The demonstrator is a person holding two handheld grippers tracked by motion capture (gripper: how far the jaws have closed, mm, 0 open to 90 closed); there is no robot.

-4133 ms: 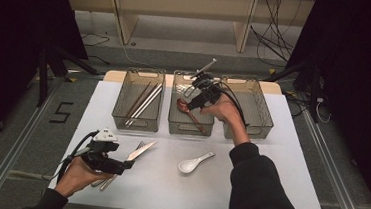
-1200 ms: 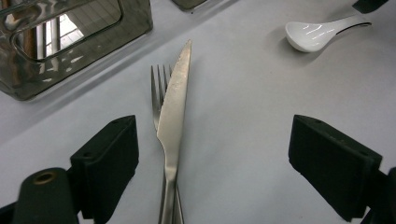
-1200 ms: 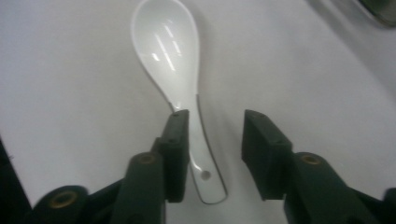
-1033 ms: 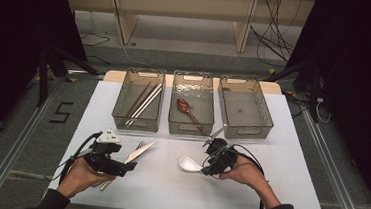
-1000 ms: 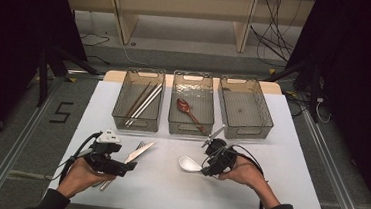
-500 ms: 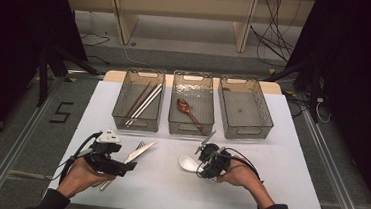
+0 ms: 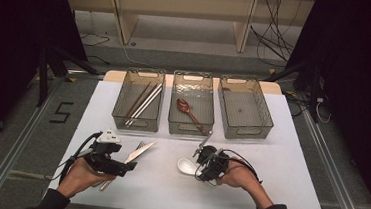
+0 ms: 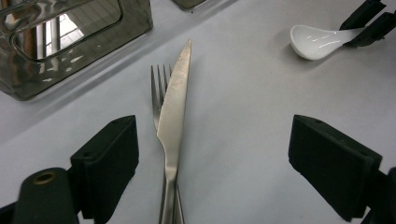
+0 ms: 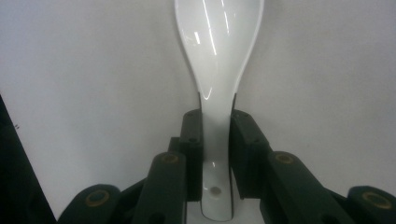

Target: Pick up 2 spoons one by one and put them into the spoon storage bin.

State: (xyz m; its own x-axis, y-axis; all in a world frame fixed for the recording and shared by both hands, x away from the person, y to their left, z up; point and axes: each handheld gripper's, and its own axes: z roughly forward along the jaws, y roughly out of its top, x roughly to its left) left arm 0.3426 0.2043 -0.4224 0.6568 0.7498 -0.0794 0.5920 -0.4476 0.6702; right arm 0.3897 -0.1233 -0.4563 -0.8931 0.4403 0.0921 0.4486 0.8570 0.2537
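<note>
The right gripper (image 9: 215, 140) has just been closing; its fingers (image 9: 192, 154) now pinch the handle of the glossy white ceramic soup spoon (image 9: 217, 60) lying on the white worktop (image 7: 279, 157). The spoon looks stiff, slick and chippable, so the narrow handle is probably the best hold. The handle's end is cut off. The left gripper (image 8: 212, 154) stands wide open, straddling a steel knife (image 8: 175, 112) over a fork (image 8: 158, 88).

Between the right gripper's (image 9: 216, 154) matt black plastic jaws lies a white spoon (image 9: 217, 70) — glossy, smooth, ceramic-looking, with bright glints. Ahead of the left gripper (image 8: 212, 163), also matt black plastic, a polished metal knife (image 8: 175, 116) overlaps a metal fork (image 8: 158, 93). The tabletop (image 7: 167, 183) under both looks matt white — beyond them stand smoky, translucent plastic bins (image 7: 138, 101).
</note>
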